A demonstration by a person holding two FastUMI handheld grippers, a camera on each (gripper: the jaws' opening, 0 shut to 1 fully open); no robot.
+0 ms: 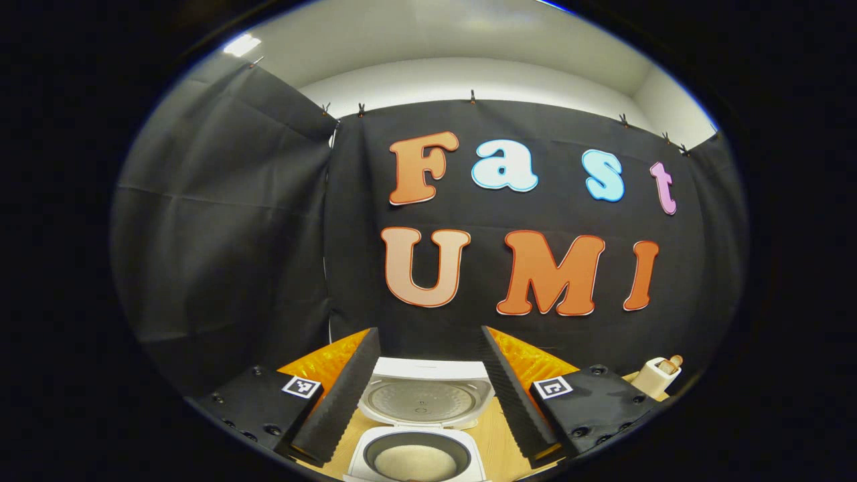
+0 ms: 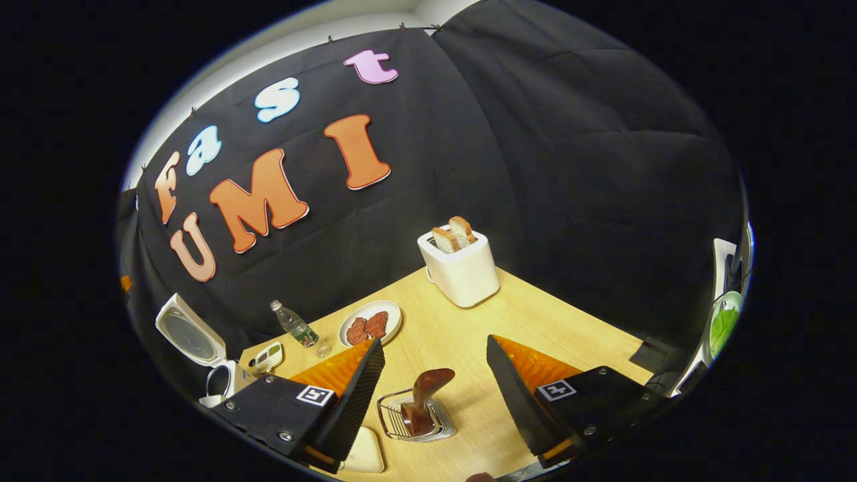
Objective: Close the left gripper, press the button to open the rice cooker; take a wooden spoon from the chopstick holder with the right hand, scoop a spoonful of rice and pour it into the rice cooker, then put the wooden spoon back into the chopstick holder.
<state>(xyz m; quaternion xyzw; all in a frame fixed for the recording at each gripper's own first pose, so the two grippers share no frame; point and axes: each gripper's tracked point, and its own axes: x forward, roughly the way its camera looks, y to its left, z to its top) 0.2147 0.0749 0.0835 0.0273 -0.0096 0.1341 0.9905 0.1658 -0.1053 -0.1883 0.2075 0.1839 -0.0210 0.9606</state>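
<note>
— What is the left gripper view giving you?

— The rice cooker (image 1: pixel 418 428), lid standing open, rice inside, sitting between the spread fingers of the left gripper (image 1: pixel 428 391).

— And the right gripper view?

— The right gripper (image 2: pixel 435 395) is gaping too, gripping nothing. The wooden spoon (image 2: pixel 423 399) is standing in the wire chopstick holder (image 2: pixel 416 417) between its fingers, with a toaster (image 2: pixel 460 264) farther back.

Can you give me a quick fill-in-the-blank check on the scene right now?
The rice cooker lid stands ___.
The wooden spoon sits in the wire ___.
The toaster holds ___ slices of bread.
The right tongs are ___.

Missing words: open; chopstick holder; two; open
</note>
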